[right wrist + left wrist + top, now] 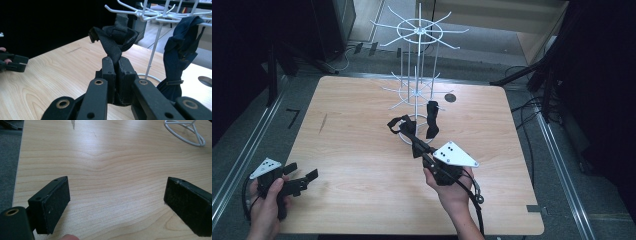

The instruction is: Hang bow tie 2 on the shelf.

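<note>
Matt black cloth bow tie; white wire rack; smooth wood-grain table

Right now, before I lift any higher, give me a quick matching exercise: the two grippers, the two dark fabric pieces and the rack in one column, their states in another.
Things:
1. left gripper
2. right gripper
3. black fabric piece
4. dark blue fabric piece
5. white wire rack

States:
A. hangs from a rack hook
B. pinched between closed jaws
C. jaws wide apart over bare wood
D. stands upright on the table
E. clamped shut on fabric

Pairs: 1-C, 2-E, 3-B, 4-A, 5-D
</note>
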Tool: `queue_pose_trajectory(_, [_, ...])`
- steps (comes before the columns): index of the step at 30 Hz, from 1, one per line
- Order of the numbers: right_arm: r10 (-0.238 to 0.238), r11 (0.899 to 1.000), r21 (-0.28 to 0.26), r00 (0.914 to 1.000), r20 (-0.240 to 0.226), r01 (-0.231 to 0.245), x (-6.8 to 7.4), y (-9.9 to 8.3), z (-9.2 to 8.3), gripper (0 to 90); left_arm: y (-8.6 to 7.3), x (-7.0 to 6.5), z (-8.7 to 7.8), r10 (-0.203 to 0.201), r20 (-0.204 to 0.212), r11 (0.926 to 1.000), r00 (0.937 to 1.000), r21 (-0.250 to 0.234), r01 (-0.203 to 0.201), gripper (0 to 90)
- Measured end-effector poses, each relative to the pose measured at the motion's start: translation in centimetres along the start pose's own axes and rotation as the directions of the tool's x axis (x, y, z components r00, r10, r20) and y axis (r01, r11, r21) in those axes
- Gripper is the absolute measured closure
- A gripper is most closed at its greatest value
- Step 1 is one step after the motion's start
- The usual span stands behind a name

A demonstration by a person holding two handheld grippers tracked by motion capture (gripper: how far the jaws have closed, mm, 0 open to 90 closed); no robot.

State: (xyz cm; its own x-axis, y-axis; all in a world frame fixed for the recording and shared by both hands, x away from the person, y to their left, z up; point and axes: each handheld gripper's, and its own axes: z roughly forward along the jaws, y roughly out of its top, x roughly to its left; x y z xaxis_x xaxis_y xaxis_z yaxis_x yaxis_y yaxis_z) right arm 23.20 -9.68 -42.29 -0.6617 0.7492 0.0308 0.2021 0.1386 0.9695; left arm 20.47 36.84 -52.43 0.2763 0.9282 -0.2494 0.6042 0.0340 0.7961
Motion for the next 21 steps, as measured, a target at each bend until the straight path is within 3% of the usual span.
queue_pose_trajectory(21, [0.019, 1.0, -0.016, 0.9998, 0.008, -0.019, -0.5, 0.2, -1.5, 86.4, 0.0, 0.0, 0.0, 0.0, 0.001, 1.0, 1.0, -0.001, 0.0, 7.1])
